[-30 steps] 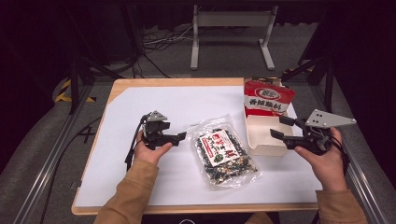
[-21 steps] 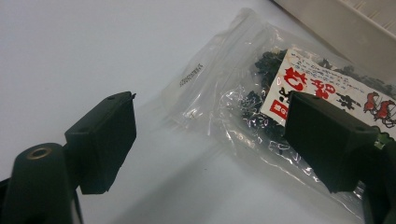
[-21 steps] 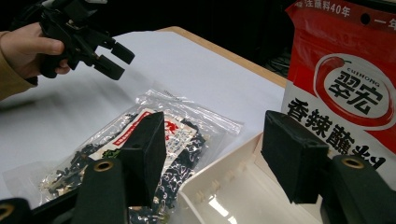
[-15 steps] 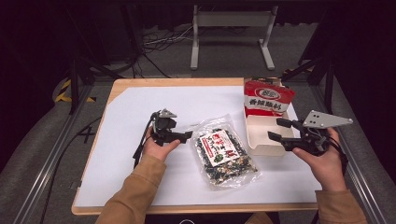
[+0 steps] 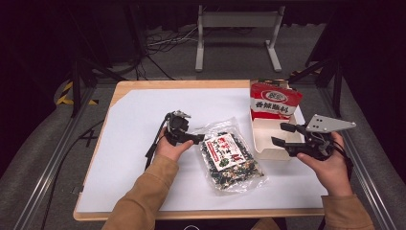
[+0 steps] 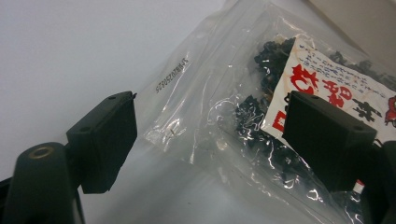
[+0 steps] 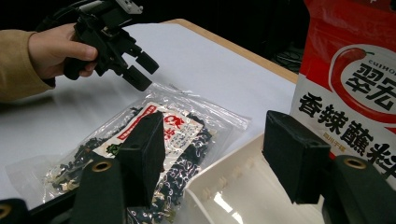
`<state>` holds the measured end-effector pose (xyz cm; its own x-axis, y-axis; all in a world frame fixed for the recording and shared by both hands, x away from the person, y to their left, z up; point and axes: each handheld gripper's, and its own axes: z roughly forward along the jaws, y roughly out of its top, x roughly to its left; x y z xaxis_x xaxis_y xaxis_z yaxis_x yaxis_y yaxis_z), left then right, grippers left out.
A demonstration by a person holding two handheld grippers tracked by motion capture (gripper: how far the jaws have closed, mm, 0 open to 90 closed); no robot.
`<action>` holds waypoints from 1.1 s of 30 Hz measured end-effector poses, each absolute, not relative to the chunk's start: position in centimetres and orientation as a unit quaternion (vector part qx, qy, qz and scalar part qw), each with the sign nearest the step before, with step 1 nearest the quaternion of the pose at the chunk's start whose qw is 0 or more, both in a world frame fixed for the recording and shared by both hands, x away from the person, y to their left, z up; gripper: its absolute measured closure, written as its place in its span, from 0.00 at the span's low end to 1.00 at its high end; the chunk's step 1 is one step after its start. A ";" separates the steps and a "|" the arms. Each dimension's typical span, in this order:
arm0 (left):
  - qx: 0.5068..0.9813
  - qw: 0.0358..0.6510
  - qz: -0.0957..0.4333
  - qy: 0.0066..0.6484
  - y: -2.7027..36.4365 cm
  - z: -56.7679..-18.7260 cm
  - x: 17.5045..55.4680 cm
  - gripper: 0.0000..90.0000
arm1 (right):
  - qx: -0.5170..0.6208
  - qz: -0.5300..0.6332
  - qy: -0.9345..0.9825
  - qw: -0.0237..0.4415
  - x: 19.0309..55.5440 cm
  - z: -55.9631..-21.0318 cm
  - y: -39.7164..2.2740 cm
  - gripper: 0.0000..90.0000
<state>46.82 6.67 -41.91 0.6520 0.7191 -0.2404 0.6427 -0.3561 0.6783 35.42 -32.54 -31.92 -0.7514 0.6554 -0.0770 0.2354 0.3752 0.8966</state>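
closing in: left gripper [image 5: 195, 138] has slid right to clear snack bag [image 5: 230, 158], jaws apart, ready to pinch; right gripper [image 5: 283, 135] waits with jaws apart, empty.

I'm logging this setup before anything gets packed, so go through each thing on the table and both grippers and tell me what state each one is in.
Clear bag of dark dried food: sealed, lying flat on the table, not gripped.
Red seasoning pouch: upright at the far end of the tray.
White tray: open, its near part bare.
Left gripper: jaws open, at the bag's edge, pads not pressing.
Right gripper: jaws open over the tray, holding nothing.
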 end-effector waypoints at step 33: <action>0.835 0.338 0.052 0.431 4.9 -43.7 47.8 0.42 | 0.270 0.477 0.809 0.210 35.8 -32.6 -31.7 0.40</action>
<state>47.78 4.85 -43.68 0.6232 0.7548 -0.2046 0.6849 -0.4005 0.6086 35.82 -31.73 -32.59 -0.7661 0.6374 -0.0824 0.2362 0.3985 0.8862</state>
